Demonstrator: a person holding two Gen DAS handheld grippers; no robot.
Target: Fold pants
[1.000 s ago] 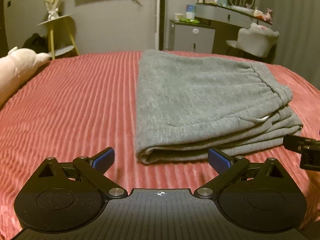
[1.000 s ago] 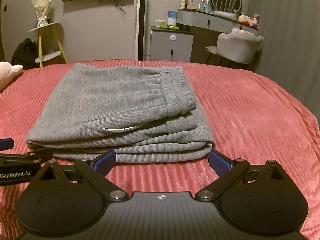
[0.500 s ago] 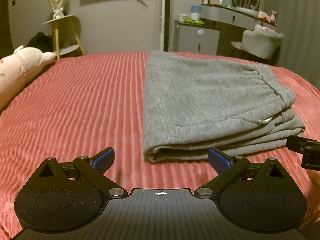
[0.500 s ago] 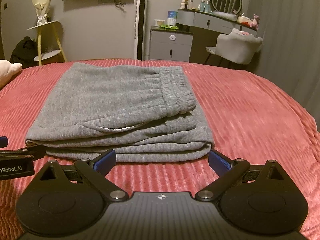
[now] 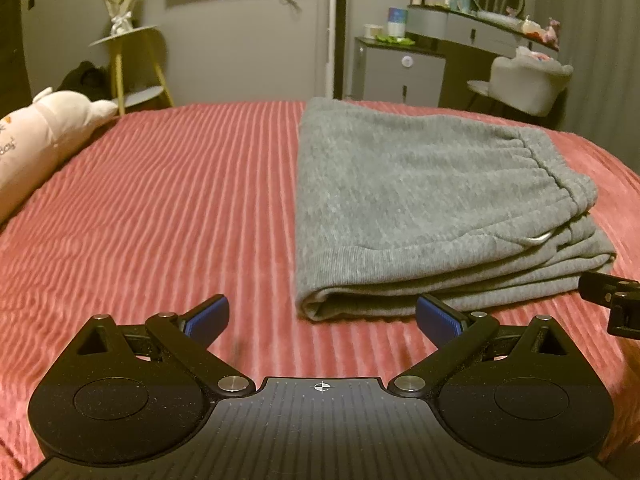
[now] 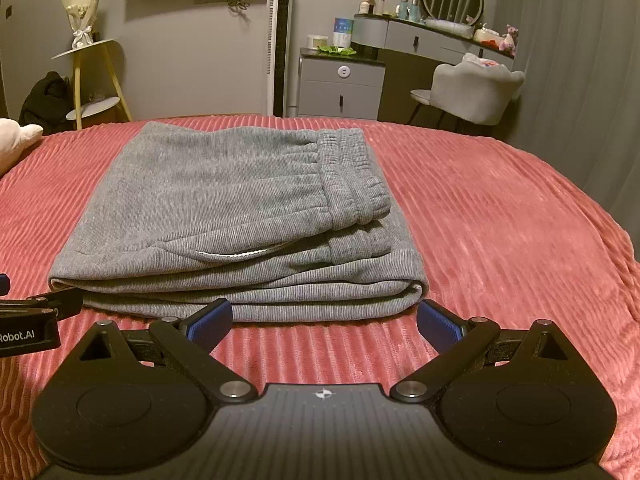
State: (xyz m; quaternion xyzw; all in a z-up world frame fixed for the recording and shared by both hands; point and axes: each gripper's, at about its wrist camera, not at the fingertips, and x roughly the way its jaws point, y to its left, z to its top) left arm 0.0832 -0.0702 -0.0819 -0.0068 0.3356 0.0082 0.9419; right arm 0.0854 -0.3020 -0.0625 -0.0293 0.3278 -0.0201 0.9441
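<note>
The grey pants [image 5: 432,200] lie folded into a flat stack on the red ribbed bedspread [image 5: 180,208], waistband on top at the right. They fill the middle of the right wrist view [image 6: 224,216]. My left gripper [image 5: 322,316] is open and empty, just short of the stack's near left corner. My right gripper [image 6: 324,320] is open and empty, just short of the stack's near edge. Each gripper's tip shows at the edge of the other's view.
A pale plush pillow [image 5: 36,140] lies at the bed's left edge. Beyond the bed stand a yellow-legged side table [image 6: 92,76], a grey cabinet [image 6: 340,88], a dressing table and a grey chair [image 6: 472,88].
My left gripper has shifted left, so the pants sit further right in its view. My right gripper has drawn back slightly. Both stayed open; the pants have not moved.
</note>
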